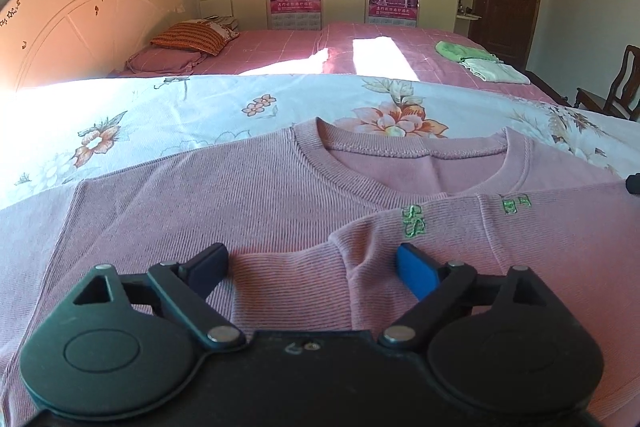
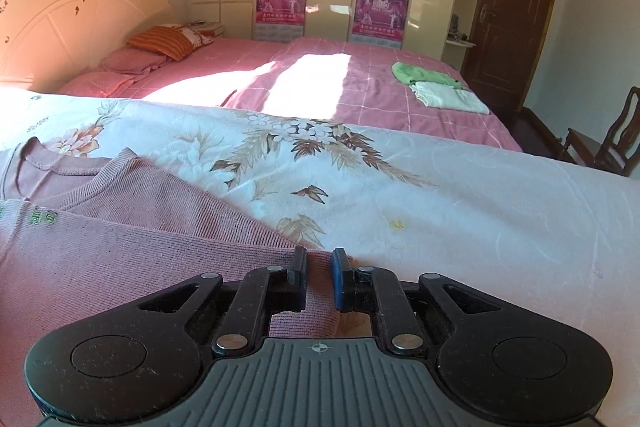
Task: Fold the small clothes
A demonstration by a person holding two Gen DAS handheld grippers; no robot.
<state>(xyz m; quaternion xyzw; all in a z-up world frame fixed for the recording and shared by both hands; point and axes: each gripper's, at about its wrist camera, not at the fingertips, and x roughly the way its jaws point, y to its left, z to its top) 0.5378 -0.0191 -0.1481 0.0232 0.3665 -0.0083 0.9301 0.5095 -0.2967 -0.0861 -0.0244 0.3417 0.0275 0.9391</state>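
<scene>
A small pink ribbed sweater (image 1: 224, 195) lies flat on a white floral sheet (image 1: 168, 107), neckline away from me, with green embroidered letters (image 1: 414, 221) on a folded-over part. My left gripper (image 1: 312, 263) is open, its fingers spread over the folded fabric near the sweater's middle, holding nothing. In the right wrist view the sweater (image 2: 120, 251) fills the lower left. My right gripper (image 2: 319, 269) is nearly closed on the sweater's right edge, with pink fabric between its fingers.
The floral sheet (image 2: 440, 211) extends to the right. Behind it is a bed with a pink cover (image 2: 360, 87), pillows (image 2: 160, 43), and folded green and white clothes (image 2: 436, 87). A wardrobe, a brown door (image 2: 516, 7) and a wooden chair (image 2: 612, 139) stand beyond.
</scene>
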